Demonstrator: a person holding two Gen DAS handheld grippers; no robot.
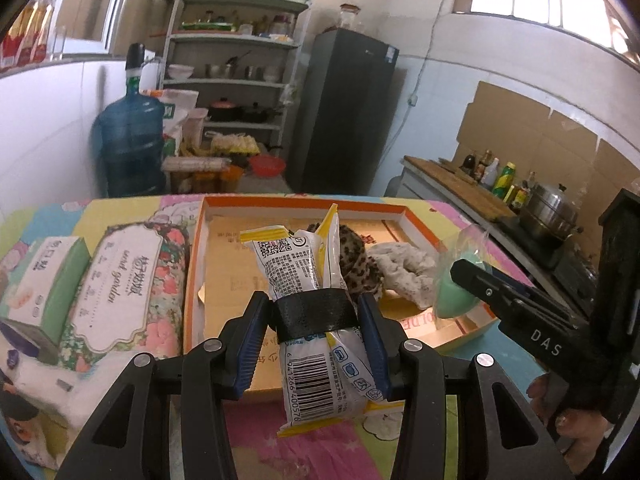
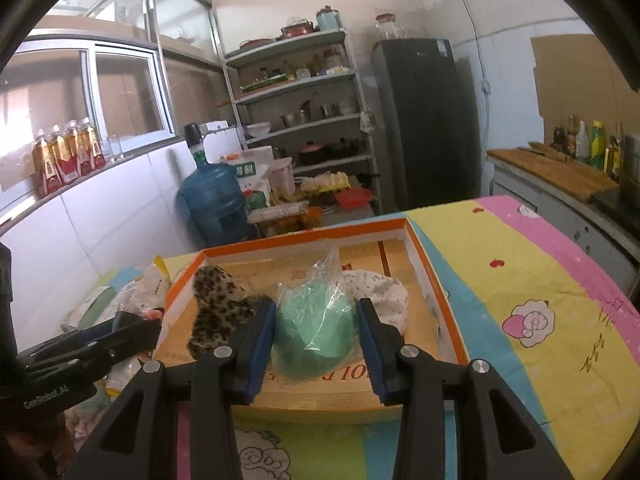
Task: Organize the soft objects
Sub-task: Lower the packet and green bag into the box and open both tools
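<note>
Left tongs (image 1: 316,320): pads pressed on a white-and-yellow packet (image 1: 304,280) bound with a black band, held upright above the near edge of the orange-rimmed box (image 1: 304,203). Right tongs (image 2: 316,332): partly closed on a green soft item in clear wrap (image 2: 316,332), also over the box's near side. Inside the box lie a leopard-print cloth (image 2: 216,300) and a white cloth (image 2: 388,292). The box sits on the counter (image 2: 520,280), covered in a pastel cartoon sheet. Left of the box: a floral tissue pack (image 1: 124,280) and a green carton (image 1: 52,276).
</note>
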